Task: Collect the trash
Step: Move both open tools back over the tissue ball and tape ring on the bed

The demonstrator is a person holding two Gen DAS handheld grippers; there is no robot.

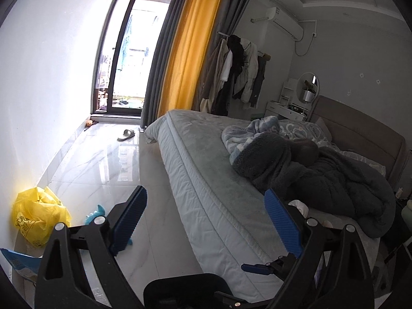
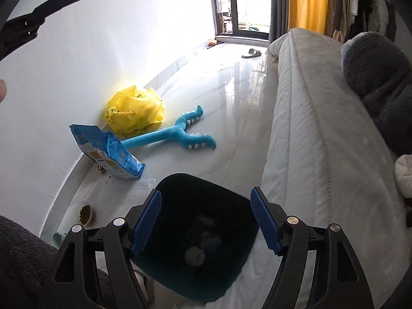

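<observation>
A crumpled yellow plastic bag (image 2: 135,109) lies on the floor against the white wall; it also shows in the left wrist view (image 1: 38,215). A blue snack bag (image 2: 108,152) lies beside it. A black bin (image 2: 203,237) with a few scraps at its bottom stands directly below my right gripper (image 2: 206,221), which is open and empty. My left gripper (image 1: 206,221) is open and empty, held above the bed's edge; the bin's rim (image 1: 185,283) shows beneath it.
A blue plush toy (image 2: 180,134) lies on the glossy tile floor. A bed (image 1: 206,175) with dark blankets (image 1: 309,167) fills the right. A pet food bowl (image 2: 86,213) sits by the wall. A slipper (image 1: 126,135) lies near the balcony door (image 1: 128,51).
</observation>
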